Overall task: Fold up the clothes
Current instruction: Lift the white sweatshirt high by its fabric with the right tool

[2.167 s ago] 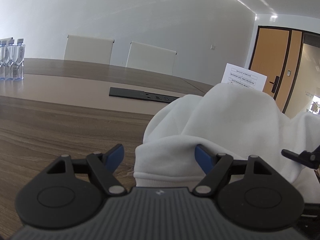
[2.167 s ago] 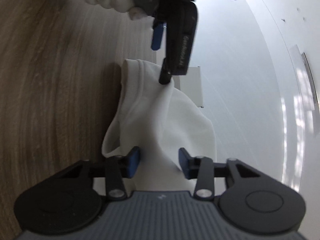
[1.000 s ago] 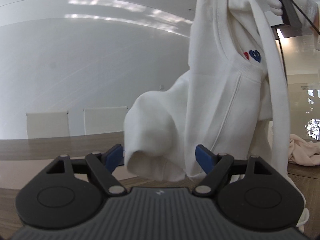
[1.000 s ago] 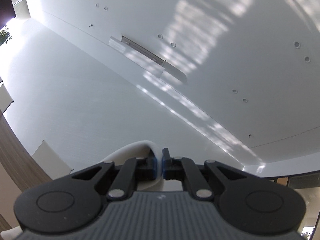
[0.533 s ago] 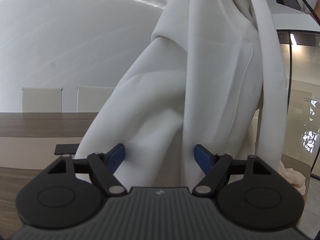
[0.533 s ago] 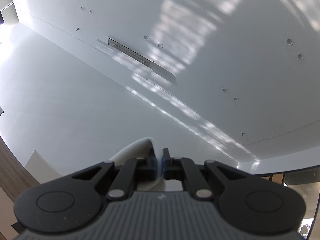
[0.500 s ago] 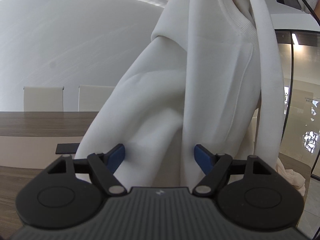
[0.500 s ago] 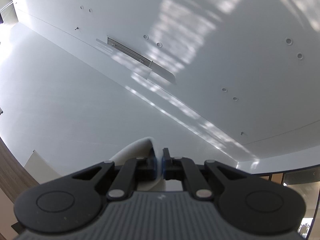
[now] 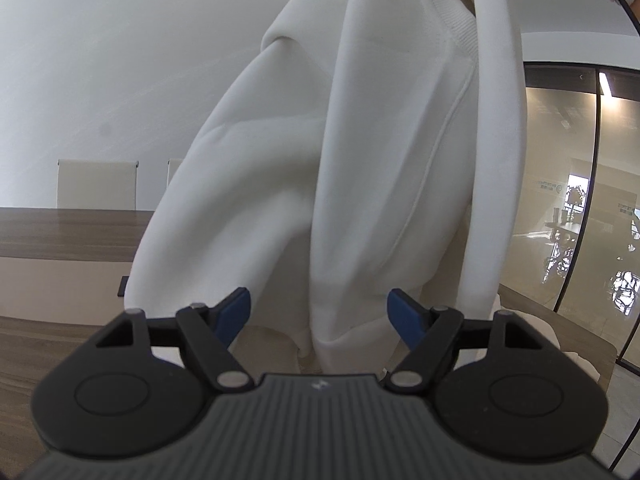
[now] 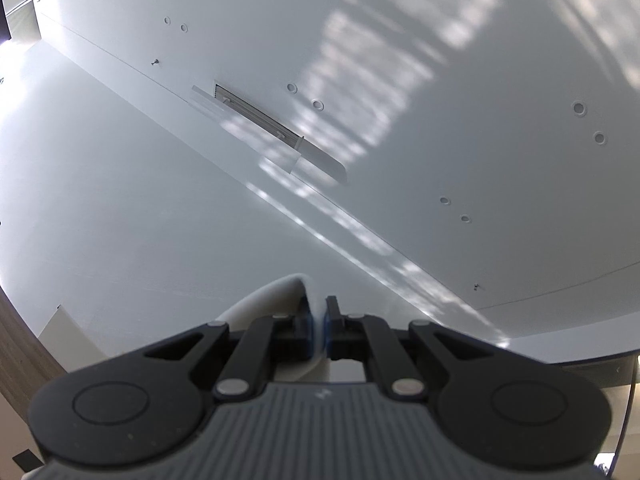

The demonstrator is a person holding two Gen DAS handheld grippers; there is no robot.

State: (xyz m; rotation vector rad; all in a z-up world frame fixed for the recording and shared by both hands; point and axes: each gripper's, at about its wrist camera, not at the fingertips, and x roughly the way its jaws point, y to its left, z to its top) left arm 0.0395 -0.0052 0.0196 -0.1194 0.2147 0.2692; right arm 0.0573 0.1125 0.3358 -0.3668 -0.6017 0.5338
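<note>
White fleece sweatshirt [image 9: 360, 168] now hangs full length off the right gripper [image 10: 318, 322], which is clamped on a fold of its fabric up near the ceiling view; 2.2 s ago it lay bunched on the desk [image 9: 60, 232]. Lift looks done, so next is probably spreading it flat. Left gripper [image 9: 318, 312] spread wide, holding nothing, lower hem hanging just in front between its fingers. Garment droops in deep vertical folds, ribbed collar at top, clear of the desk.
</note>
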